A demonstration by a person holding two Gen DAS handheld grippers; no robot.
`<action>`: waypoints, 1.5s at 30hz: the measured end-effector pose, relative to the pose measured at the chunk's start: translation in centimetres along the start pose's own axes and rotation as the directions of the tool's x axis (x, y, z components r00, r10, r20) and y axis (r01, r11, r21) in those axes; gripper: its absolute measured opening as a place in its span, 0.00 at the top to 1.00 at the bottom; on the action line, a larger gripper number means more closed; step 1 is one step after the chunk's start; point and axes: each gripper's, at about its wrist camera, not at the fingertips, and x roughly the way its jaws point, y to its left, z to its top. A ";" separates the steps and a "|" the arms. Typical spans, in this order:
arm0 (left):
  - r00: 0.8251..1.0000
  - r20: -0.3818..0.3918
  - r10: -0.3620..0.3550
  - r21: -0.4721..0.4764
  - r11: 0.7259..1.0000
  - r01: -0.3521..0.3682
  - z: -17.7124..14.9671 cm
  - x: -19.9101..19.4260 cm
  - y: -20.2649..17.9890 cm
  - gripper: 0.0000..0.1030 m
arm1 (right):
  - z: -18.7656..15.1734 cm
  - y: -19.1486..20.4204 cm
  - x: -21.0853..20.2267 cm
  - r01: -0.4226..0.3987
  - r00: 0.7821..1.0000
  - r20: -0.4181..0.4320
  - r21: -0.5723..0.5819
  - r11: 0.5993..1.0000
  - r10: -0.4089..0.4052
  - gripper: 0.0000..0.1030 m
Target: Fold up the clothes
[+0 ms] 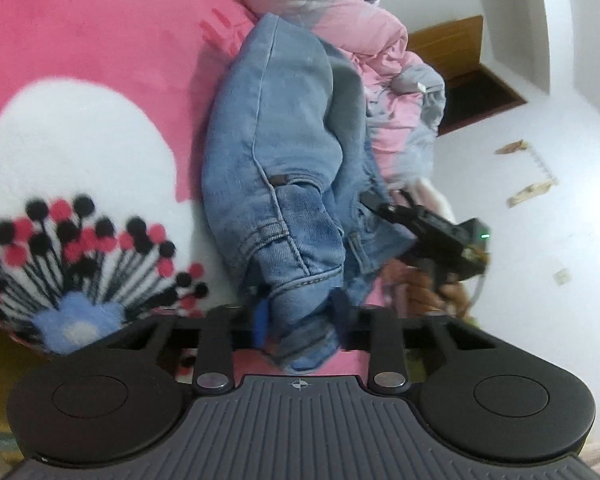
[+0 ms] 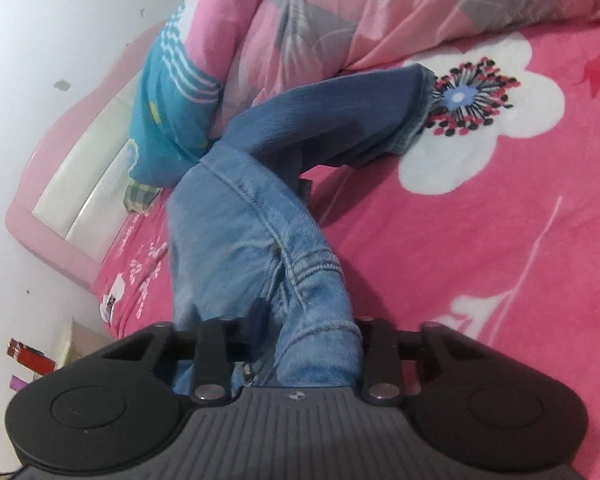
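A pair of light blue jeans (image 1: 276,160) hangs lifted over the pink flowered blanket (image 1: 100,40). My left gripper (image 1: 300,312) is shut on one corner of the jeans' waistband. My right gripper (image 2: 308,340) is shut on another bunched part of the jeans (image 2: 252,232) near the waist. The right gripper also shows in the left wrist view (image 1: 428,232), clamped on the denim's right side. In the right wrist view one leg (image 2: 340,120) trails away, its hem lying on the blanket (image 2: 500,240) beside a white flower print.
A crumpled pink and grey quilt (image 1: 360,20) lies beyond the jeans. A blue patterned pillow (image 2: 168,112) rests against the pink headboard (image 2: 52,184). White walls, a wooden shelf (image 1: 452,40) and a bedside stand with a red item (image 2: 28,356) lie around the bed.
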 end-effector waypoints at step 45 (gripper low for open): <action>0.616 0.525 0.587 0.227 0.601 -0.766 44.7 -10.7 13.9 0.76 | 3.5 32.7 47.2 -0.331 0.941 0.045 -0.066 0.941 0.335 0.83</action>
